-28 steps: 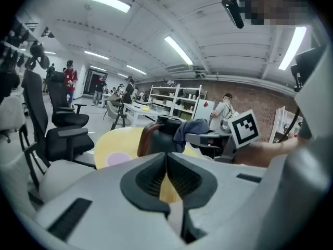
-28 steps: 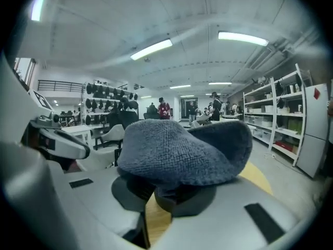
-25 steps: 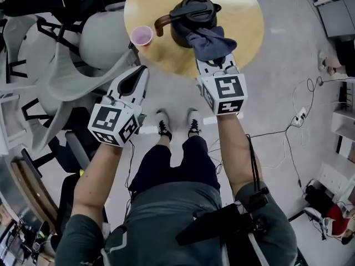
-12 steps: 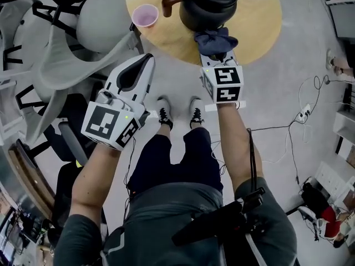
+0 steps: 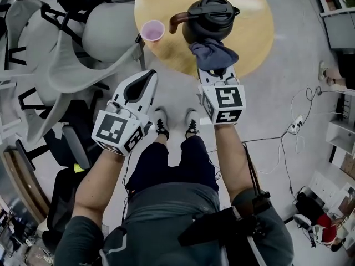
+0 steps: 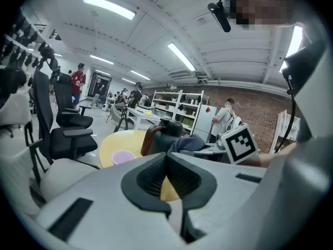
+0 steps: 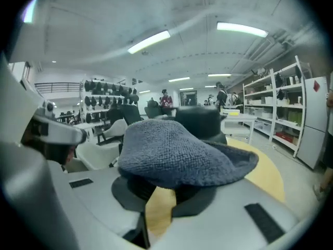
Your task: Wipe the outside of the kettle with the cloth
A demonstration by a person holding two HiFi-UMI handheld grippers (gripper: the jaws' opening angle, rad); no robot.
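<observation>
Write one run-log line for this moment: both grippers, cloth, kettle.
left gripper: shut, empty | right gripper: shut on cloth | cloth: at near side of kettle | pink cup: left of kettle

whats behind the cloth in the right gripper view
The black kettle: only its top rises above the blue cloth. Its body, spout and handle are covered there. To the right, a strip of the yellow table shows.

A round wooden table (image 5: 255, 32) stands on a pale grey floor (image 5: 288, 71); a white shell chair (image 5: 108, 29) sits just beside it; cables (image 5: 293, 127) trail over the floor. Black office chairs (image 6: 67, 134), white shelving (image 6: 174, 105) and a brick wall (image 6: 260, 113) lie beyond; strip lights (image 6: 182, 56) cross the white ceiling (image 6: 156, 14).
</observation>
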